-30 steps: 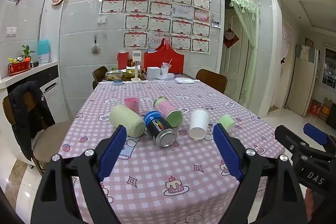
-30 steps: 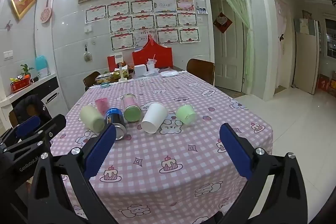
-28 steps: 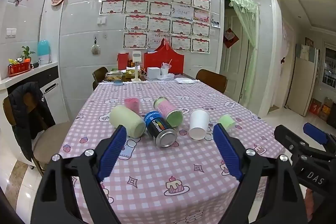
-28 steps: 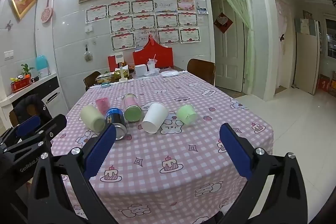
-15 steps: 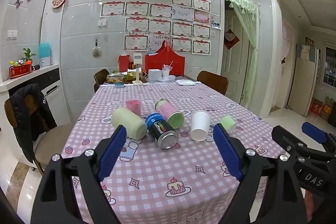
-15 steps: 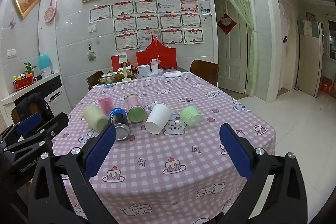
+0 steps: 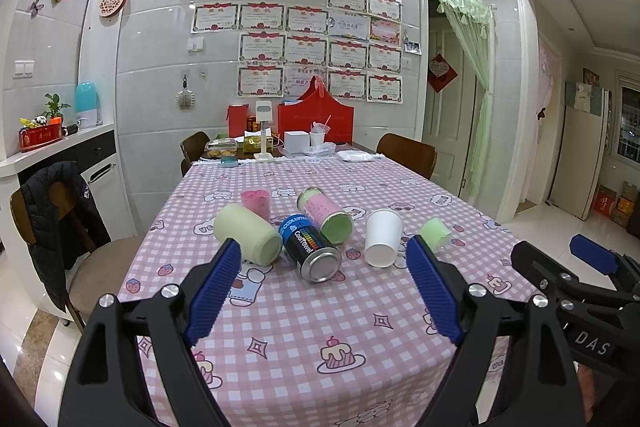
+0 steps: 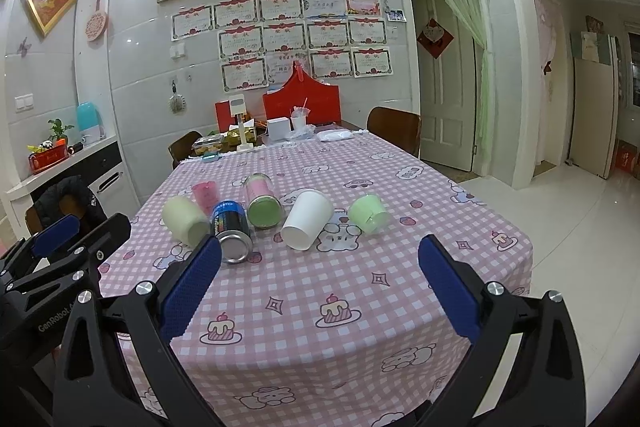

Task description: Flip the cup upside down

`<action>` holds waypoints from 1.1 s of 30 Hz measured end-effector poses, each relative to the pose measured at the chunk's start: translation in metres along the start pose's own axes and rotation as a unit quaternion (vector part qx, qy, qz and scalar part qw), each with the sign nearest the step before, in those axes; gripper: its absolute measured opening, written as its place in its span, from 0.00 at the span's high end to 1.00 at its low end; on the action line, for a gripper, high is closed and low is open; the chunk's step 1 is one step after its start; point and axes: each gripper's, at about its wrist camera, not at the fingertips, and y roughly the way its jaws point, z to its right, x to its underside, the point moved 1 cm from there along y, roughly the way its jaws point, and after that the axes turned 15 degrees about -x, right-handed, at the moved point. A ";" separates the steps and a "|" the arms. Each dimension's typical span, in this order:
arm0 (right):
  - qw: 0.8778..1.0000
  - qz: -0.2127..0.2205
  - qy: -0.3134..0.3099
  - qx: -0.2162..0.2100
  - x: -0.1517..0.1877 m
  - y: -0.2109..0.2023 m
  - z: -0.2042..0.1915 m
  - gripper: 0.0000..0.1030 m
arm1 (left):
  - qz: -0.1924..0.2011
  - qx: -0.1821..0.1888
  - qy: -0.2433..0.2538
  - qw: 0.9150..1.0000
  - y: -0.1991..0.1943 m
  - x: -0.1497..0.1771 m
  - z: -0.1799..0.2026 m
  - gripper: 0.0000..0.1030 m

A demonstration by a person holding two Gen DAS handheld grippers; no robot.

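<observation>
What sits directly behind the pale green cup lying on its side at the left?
Behind the pale green cup stands a pink cup, upright on the checked tablecloth. Its lower part is hidden, and its contents cannot be seen.

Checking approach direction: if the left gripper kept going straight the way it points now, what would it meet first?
Probably the blue can lying on its side, roughly centred between the open left gripper fingers; depth is hard to judge.

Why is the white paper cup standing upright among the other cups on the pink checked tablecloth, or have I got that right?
Not quite. The white paper cup is lying on its side, not standing upright; the right wrist view shows it tipped over, one round end facing the camera. It does sit among the other cups on the pink checked tablecloth.
</observation>
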 end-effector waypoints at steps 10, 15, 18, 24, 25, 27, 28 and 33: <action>1.000 -0.001 -0.005 -0.005 -0.001 -0.003 -0.004 0.08 | -0.005 0.000 0.001 1.000 0.001 0.000 -0.001 0.19; 1.000 -0.001 -0.003 -0.007 -0.004 -0.005 -0.005 0.08 | -0.003 -0.001 0.001 1.000 0.000 0.002 0.000 0.19; 1.000 0.001 -0.001 -0.006 -0.004 -0.006 -0.005 0.08 | -0.004 0.001 -0.001 1.000 0.001 0.004 -0.001 0.19; 1.000 -0.002 -0.003 -0.006 -0.004 -0.008 -0.006 0.08 | -0.004 0.003 0.003 1.000 0.000 0.005 0.001 0.19; 1.000 -0.002 -0.003 -0.006 -0.003 -0.008 -0.006 0.08 | -0.004 0.003 0.003 1.000 -0.001 0.006 0.000 0.19; 1.000 -0.004 -0.002 -0.007 -0.003 -0.009 -0.006 0.08 | -0.004 0.003 0.005 1.000 -0.001 0.007 0.001 0.19; 1.000 -0.005 -0.002 -0.006 -0.004 -0.009 -0.006 0.08 | -0.003 0.002 0.005 1.000 -0.001 0.007 0.000 0.19; 1.000 -0.005 -0.001 -0.006 -0.003 -0.009 -0.006 0.08 | -0.002 0.003 0.003 1.000 -0.002 0.008 0.001 0.19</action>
